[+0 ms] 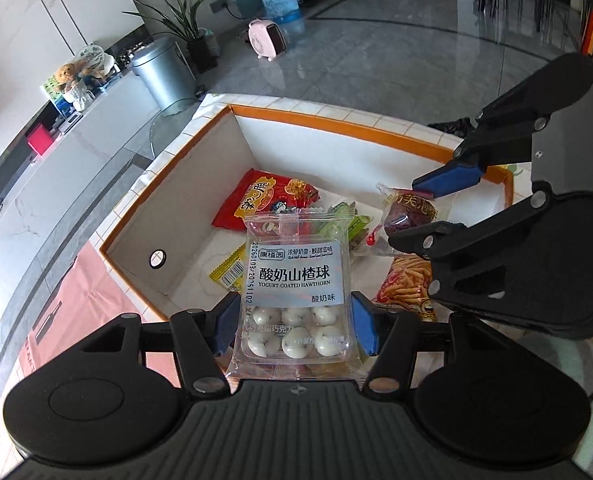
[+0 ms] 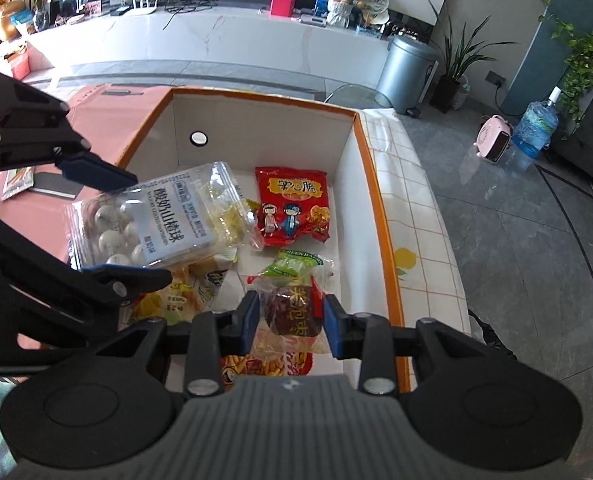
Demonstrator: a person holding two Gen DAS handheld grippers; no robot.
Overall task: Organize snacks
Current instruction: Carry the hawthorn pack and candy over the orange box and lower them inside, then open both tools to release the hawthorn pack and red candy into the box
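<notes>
Left wrist view: left gripper (image 1: pixel 296 326) clamped on clear yogurt-hawthorn pack (image 1: pixel 294 280), held over orange-rimmed box (image 1: pixel 336 118). Red snack bag (image 1: pixel 264 200) beyond pack, on box floor. Right gripper (image 1: pixel 420 210) off to right, pinching dark-red date packet (image 1: pixel 406 216).

Right wrist view: right gripper (image 2: pixel 290 322) clamped on date packet (image 2: pixel 290 312); green packet (image 2: pixel 300 266) just beyond; fries bag (image 2: pixel 264 366) beneath.

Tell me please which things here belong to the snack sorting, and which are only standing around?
Belong to the job:
- yogurt hawthorn pack, in the left gripper
- dark red snack packet, in the right gripper
- orange-rimmed box
- red snack bag in the box

Only standing around:
- grey bin
- water bottle
- pink heater
</notes>
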